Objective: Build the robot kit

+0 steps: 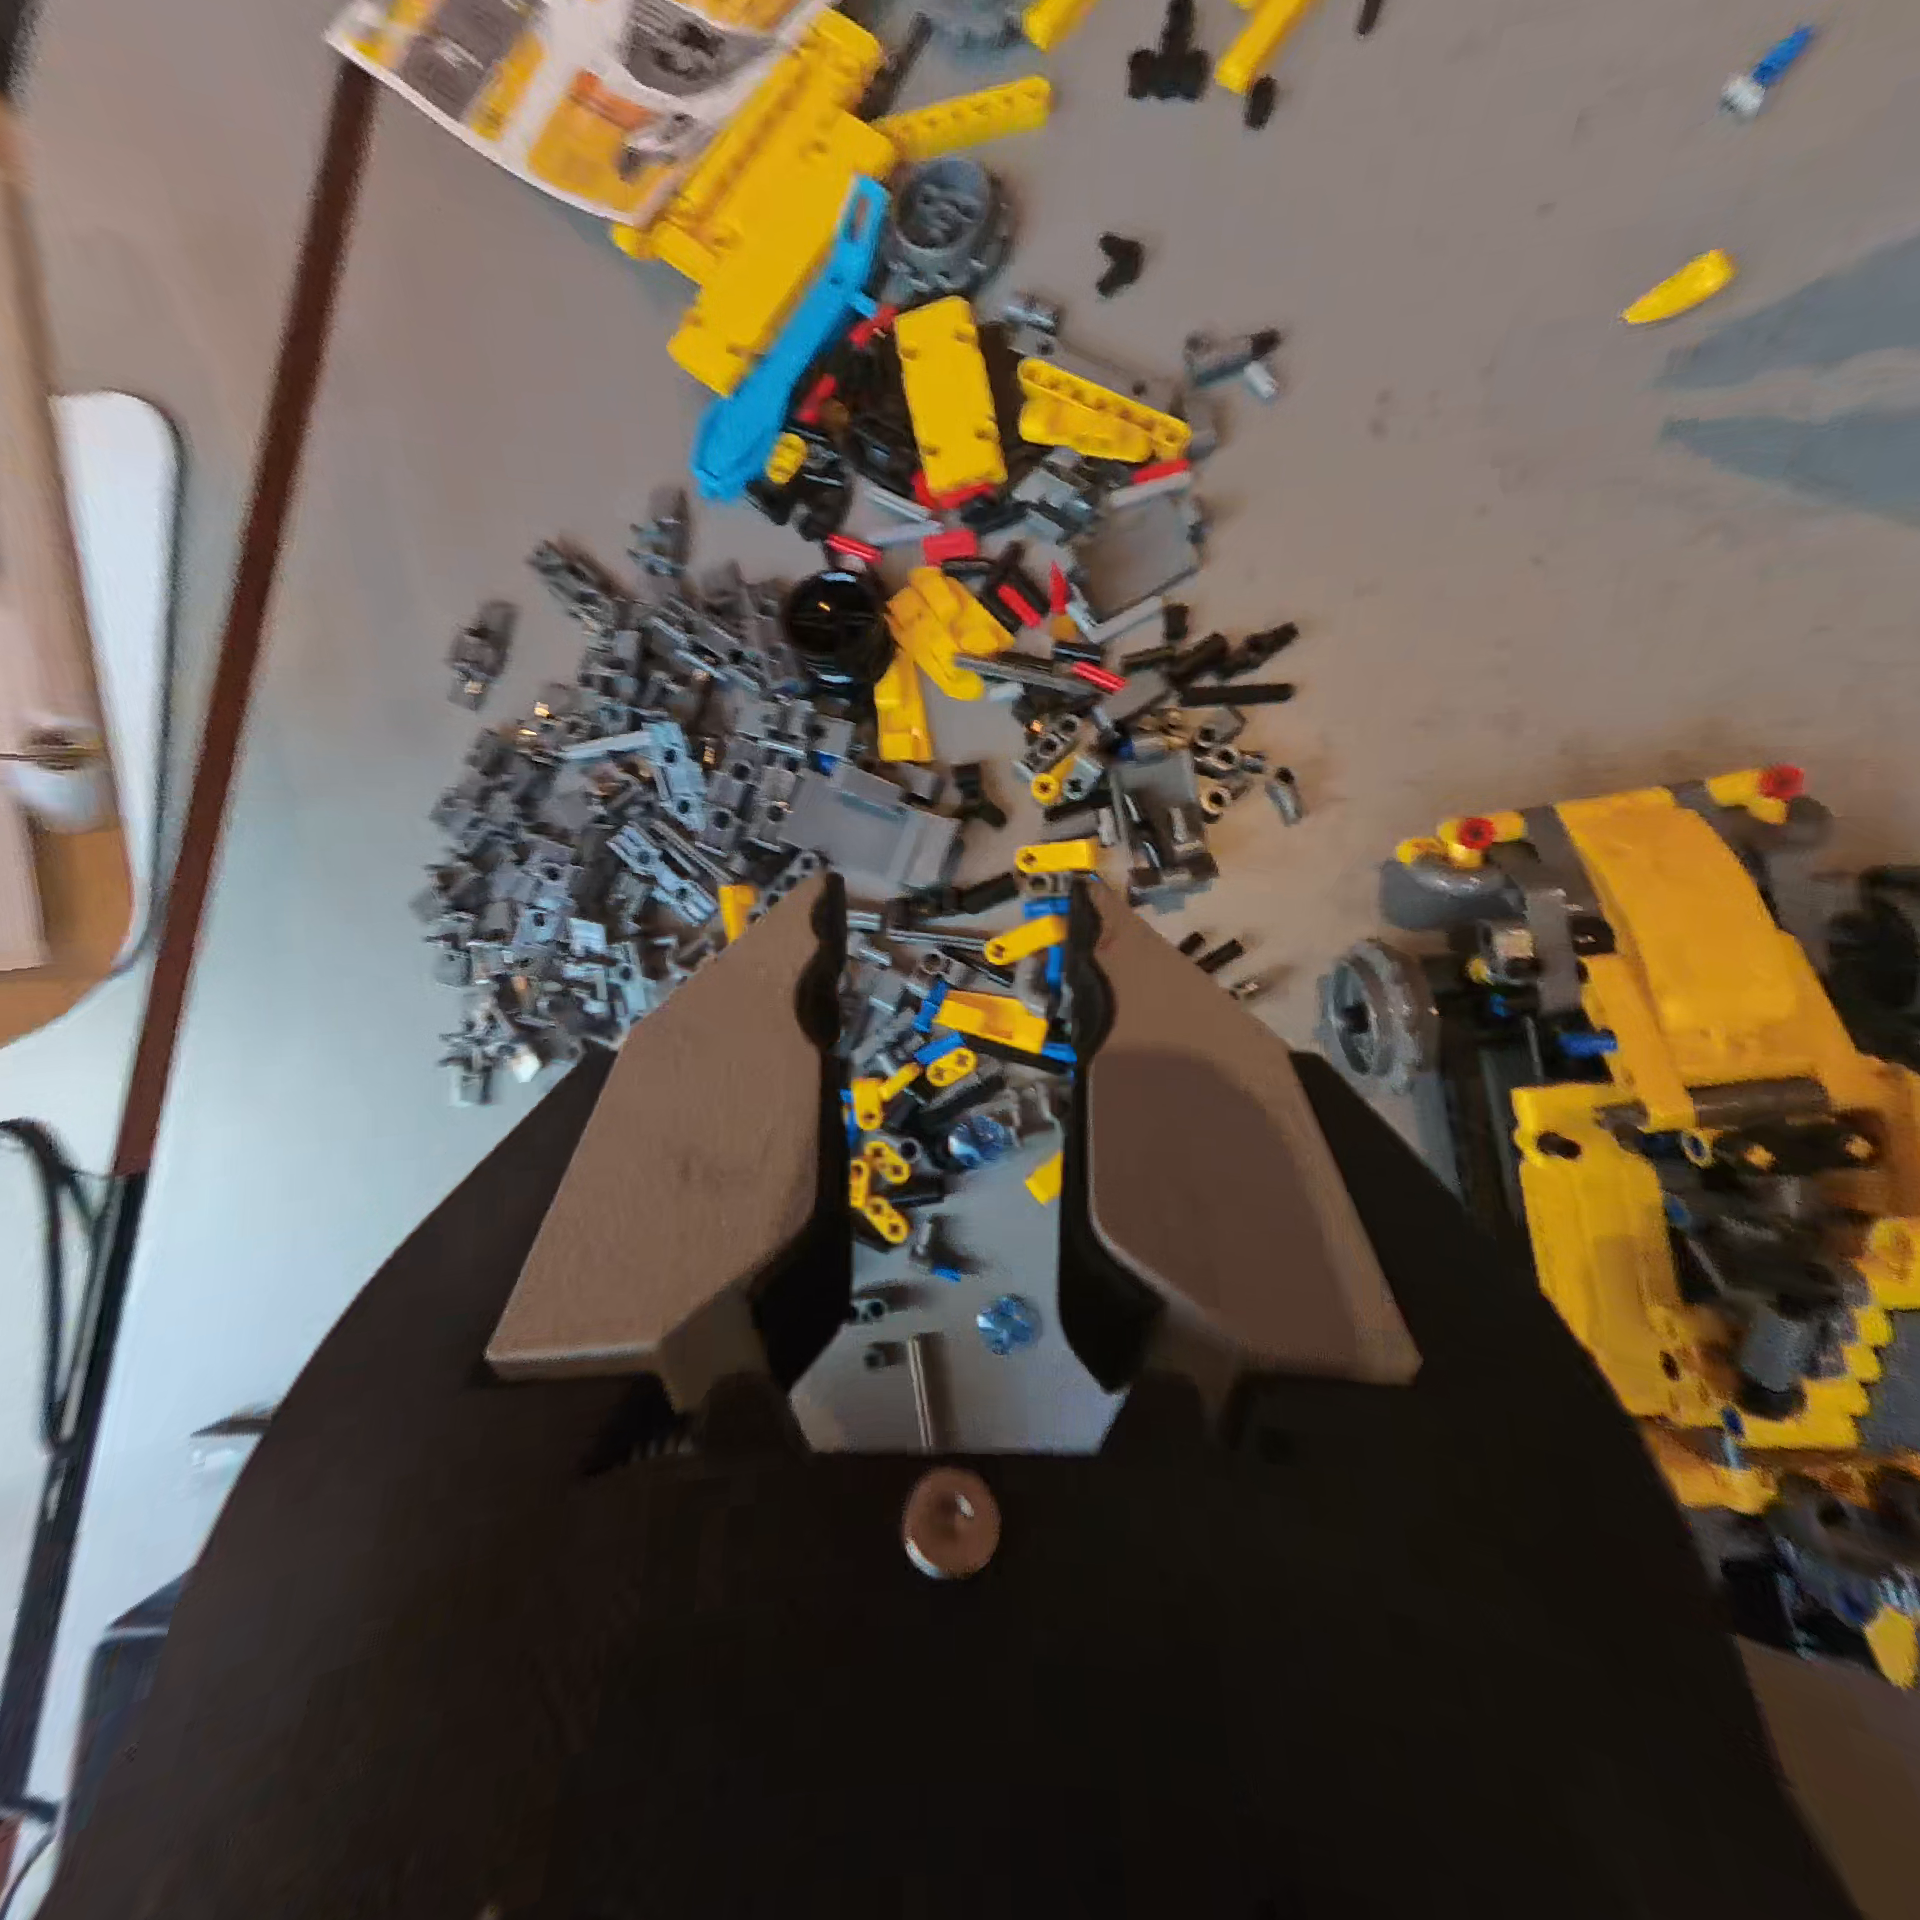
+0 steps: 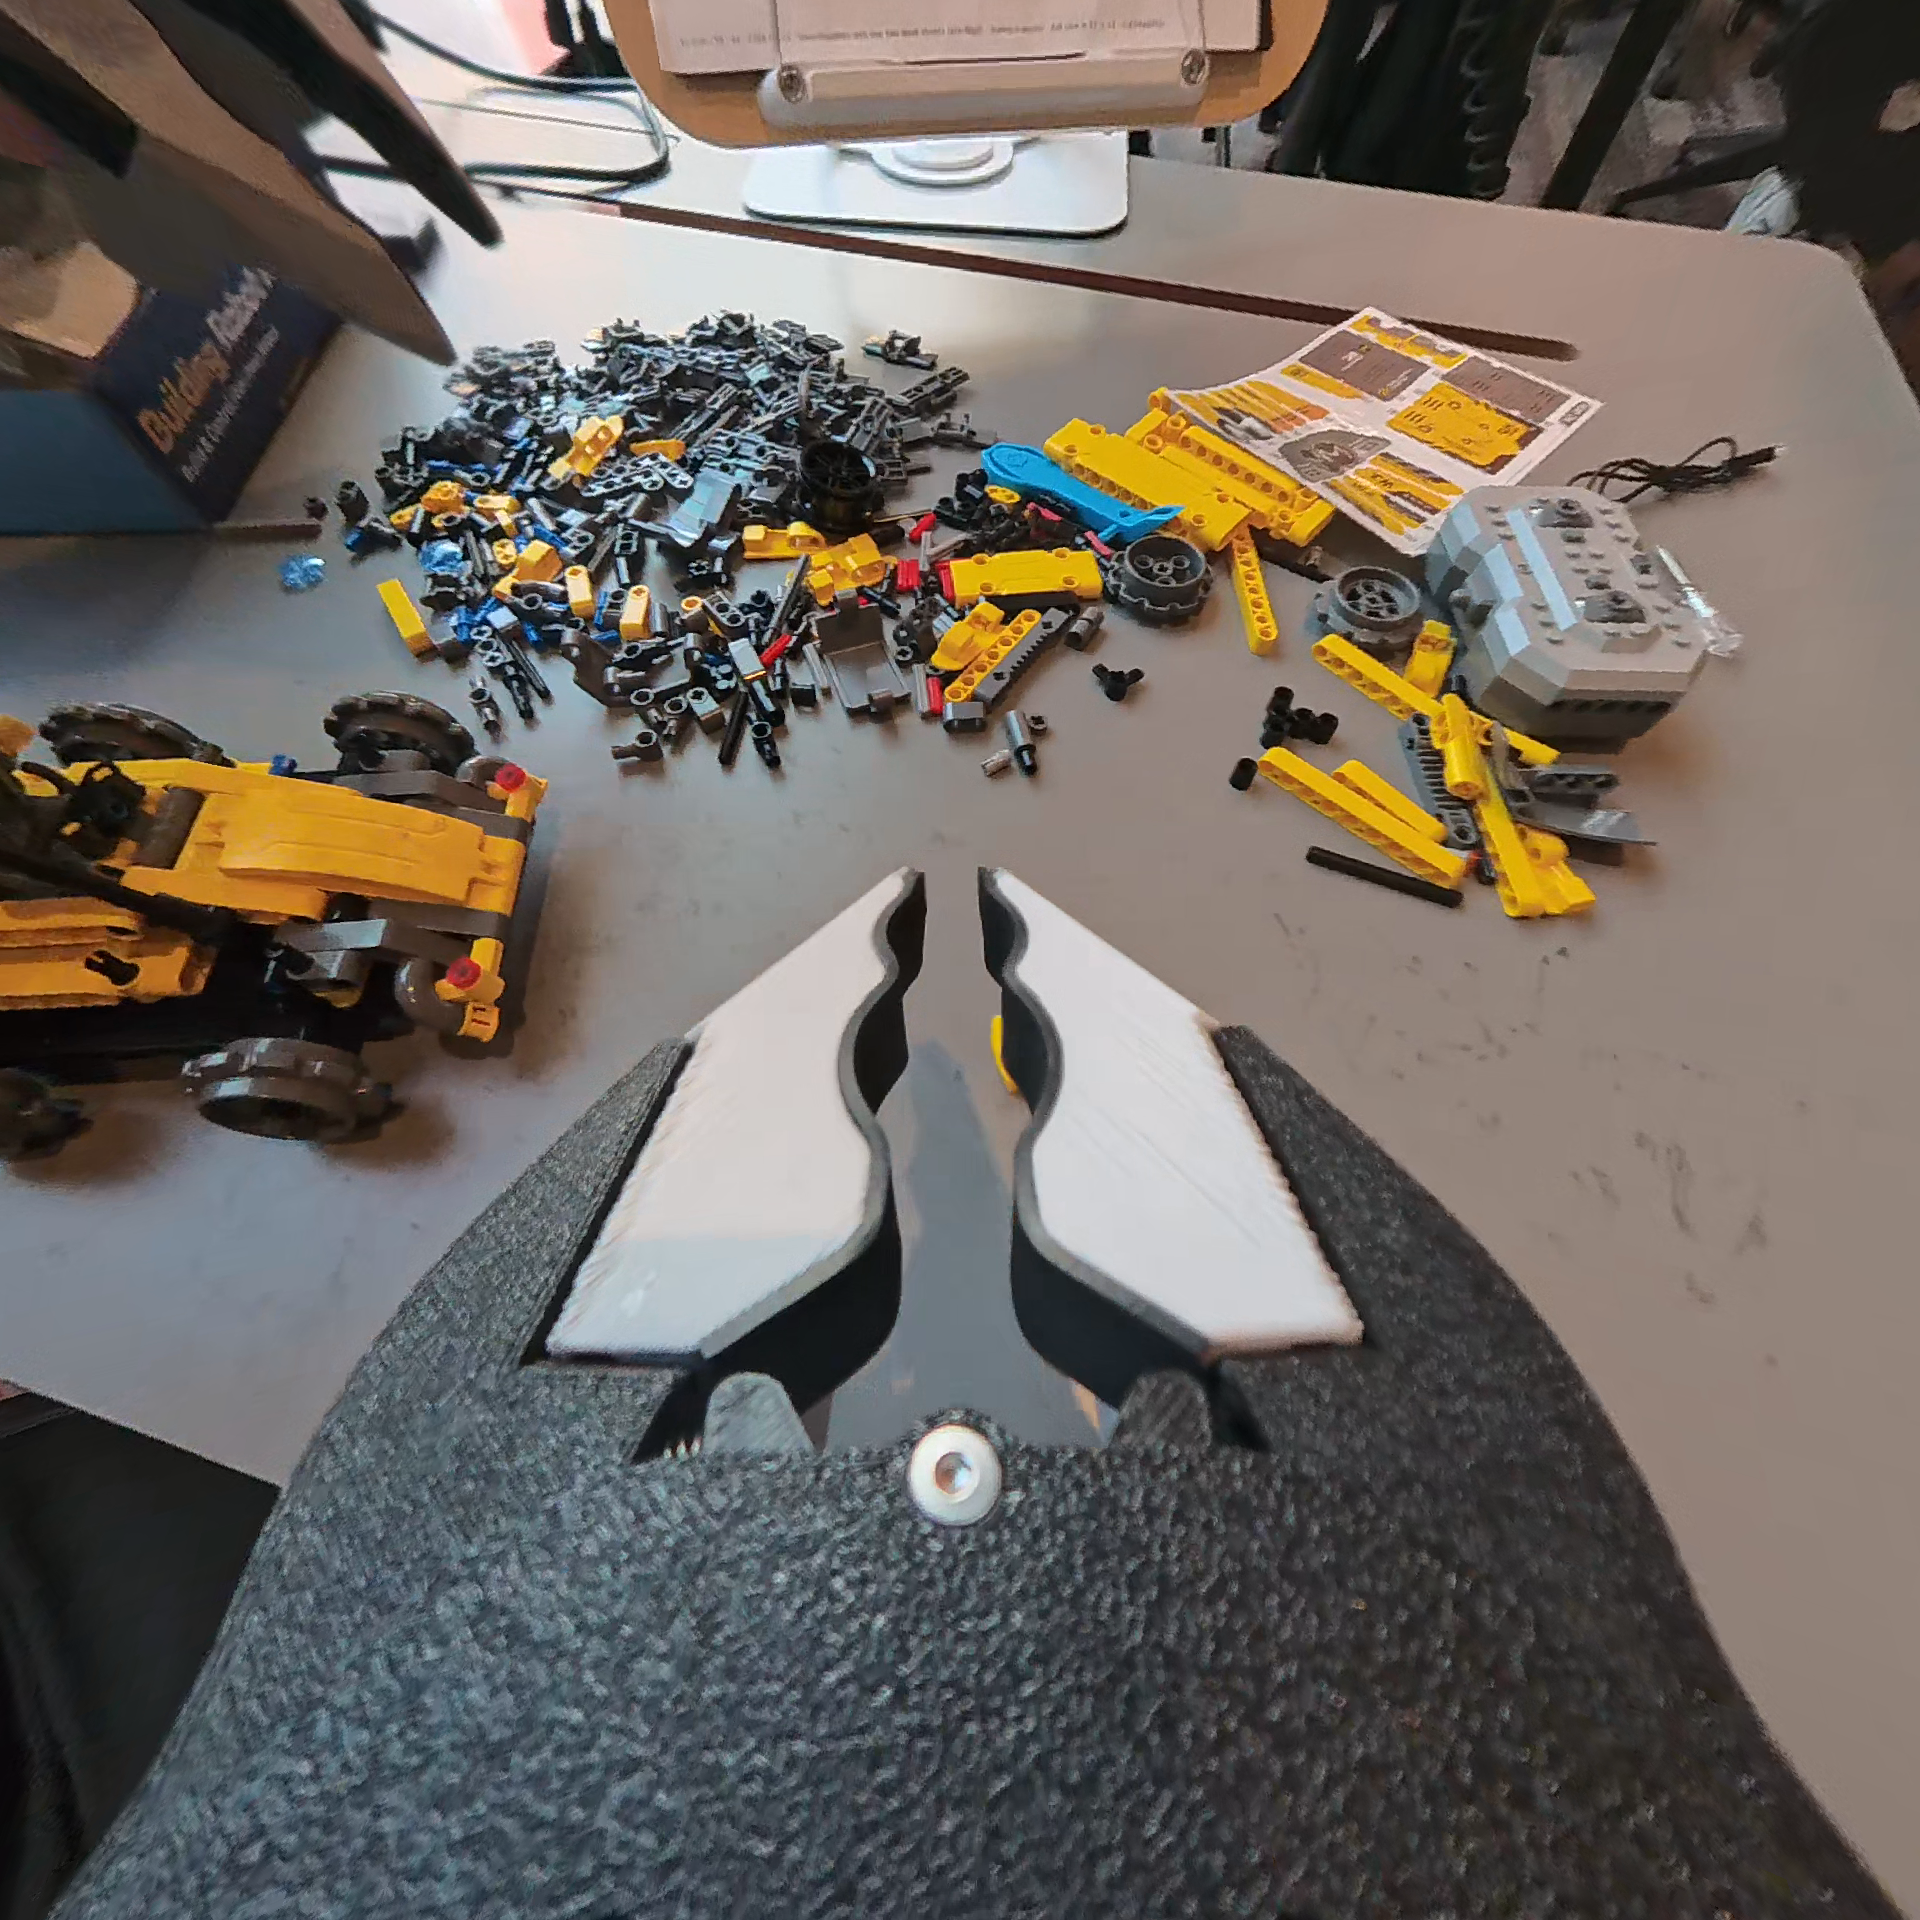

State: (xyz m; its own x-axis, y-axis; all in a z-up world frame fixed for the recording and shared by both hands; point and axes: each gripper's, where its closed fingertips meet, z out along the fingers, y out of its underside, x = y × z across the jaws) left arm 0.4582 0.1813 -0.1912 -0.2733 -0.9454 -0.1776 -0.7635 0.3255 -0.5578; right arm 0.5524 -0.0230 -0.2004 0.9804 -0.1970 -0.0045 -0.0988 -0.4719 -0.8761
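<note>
My left gripper (image 1: 951,904) is open and empty. Its tan fingers (image 1: 727,1091) hover over a pile of small grey, black, yellow and blue building pieces (image 1: 935,1039) on a grey table (image 1: 1455,520). My right gripper (image 2: 951,878) has white fingers (image 2: 769,1143) with only a narrow gap between them and holds nothing. It hovers over bare table in front of the same pile (image 2: 707,561). A small yellow piece (image 2: 1003,1055) shows under the right finger's inner edge. A partly built yellow and black vehicle (image 2: 260,894) stands to its left and also shows in the left wrist view (image 1: 1662,1143).
A printed sheet (image 2: 1392,426), long yellow beams (image 2: 1195,468), a blue tool (image 2: 1070,488) and a grey blocky unit (image 2: 1569,613) lie at the right. A dark blue box (image 2: 187,416) stands at the far left. A monitor stand (image 2: 935,177) is behind the table. The grey blocky unit (image 2: 1569,613) is closer to my right gripper, around 25 cm from its tips; the left tips are 35 cm off.
</note>
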